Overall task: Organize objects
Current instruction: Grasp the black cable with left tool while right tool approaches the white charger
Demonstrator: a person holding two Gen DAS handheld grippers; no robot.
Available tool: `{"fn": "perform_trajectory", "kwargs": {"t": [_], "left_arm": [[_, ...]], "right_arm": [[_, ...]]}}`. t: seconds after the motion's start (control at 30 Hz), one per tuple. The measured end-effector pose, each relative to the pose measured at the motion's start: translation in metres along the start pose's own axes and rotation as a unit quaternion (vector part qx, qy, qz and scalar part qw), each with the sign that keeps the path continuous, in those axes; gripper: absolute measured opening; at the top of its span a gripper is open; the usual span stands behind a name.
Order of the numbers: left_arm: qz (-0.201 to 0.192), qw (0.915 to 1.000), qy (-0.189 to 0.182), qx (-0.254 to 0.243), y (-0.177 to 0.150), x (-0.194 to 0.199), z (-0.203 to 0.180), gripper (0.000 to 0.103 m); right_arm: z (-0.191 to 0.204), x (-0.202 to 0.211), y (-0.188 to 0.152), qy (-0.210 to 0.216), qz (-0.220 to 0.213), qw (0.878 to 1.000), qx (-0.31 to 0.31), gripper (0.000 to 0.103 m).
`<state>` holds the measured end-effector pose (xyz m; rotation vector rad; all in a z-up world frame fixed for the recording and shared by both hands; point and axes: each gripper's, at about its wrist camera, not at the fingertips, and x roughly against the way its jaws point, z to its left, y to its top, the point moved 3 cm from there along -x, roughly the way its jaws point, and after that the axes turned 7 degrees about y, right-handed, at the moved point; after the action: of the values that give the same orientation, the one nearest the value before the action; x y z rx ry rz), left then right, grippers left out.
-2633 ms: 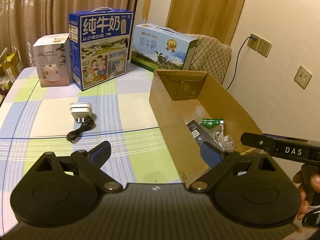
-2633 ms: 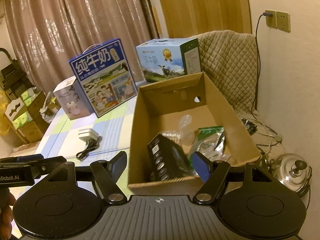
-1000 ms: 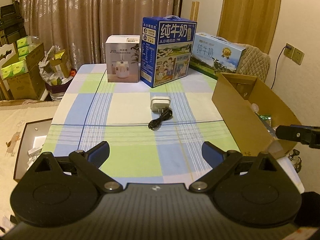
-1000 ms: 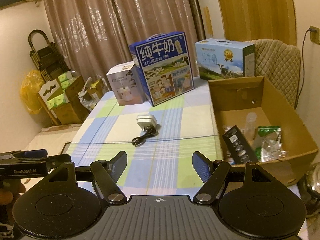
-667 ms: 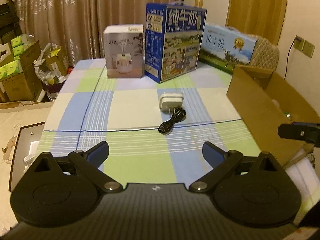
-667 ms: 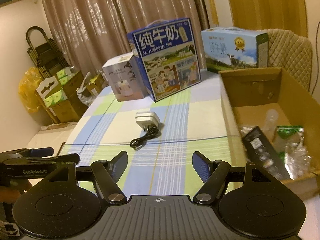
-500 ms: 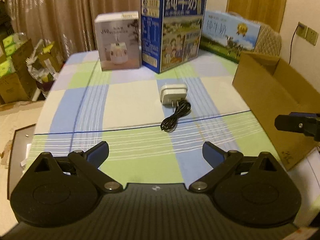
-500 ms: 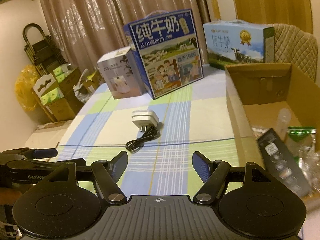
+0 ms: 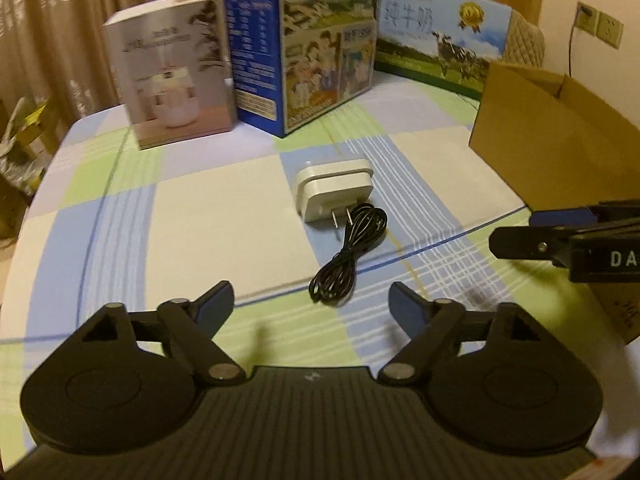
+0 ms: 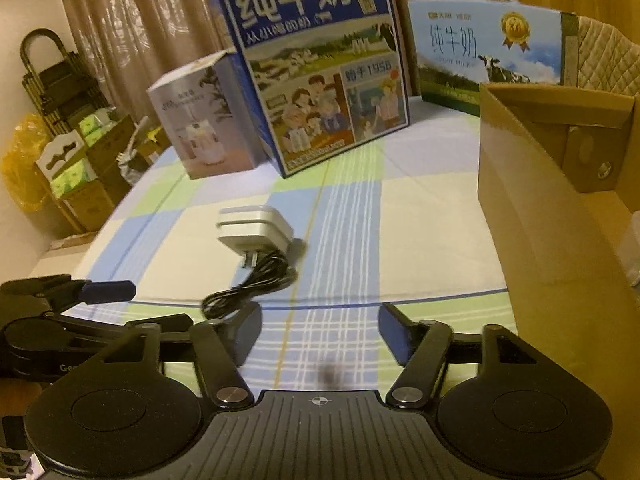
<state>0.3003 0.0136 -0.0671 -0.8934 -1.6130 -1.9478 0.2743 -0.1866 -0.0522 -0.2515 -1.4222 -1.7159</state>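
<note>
Just ahead of the left gripper, the charger points its prongs back toward it, its coiled cable trailing lengthwise the same way. Both it and the right gripper have just been narrowing, still parted, nothing between their jaws.

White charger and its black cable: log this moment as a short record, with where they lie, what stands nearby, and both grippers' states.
charger: white charger lies flat on the checked tablecloth
cable: black cable, bundled, touches the charger's prongs
container: cardboard box, open, right of the charger
left gripper: open, empty, jaws just closing, cable ahead
right gripper: open, empty, jaws just closing
</note>
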Motion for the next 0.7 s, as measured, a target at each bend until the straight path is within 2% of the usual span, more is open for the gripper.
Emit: {"fn": "perform_trajectory", "kwargs": {"t": [0.17, 0.3, 0.63, 0.7], "left_arm": [[-0.008, 0.999, -0.014, -0.041, 0.011, -0.026, -0.01, 0.071], [-0.012, 0.9983, -0.029, -0.049, 0.019, -0.039, -0.015, 0.058], [0.005, 0.9963, -0.048, -0.071, 0.023, -0.06, -0.028, 0.04], [0.012, 0.9963, -0.045, -0.072, 0.022, -0.062, -0.03, 0.031]], "right_arm": [[-0.007, -0.018, 0.007, -0.007, 0.0, 1.0, -0.005, 0.055], [-0.013, -0.028, 0.011, -0.016, -0.001, 1.0, -0.002, 0.055], [-0.026, -0.036, 0.015, -0.023, 0.005, 1.0, -0.011, 0.055], [-0.026, -0.038, 0.014, -0.023, 0.009, 1.0, -0.007, 0.055]]}}
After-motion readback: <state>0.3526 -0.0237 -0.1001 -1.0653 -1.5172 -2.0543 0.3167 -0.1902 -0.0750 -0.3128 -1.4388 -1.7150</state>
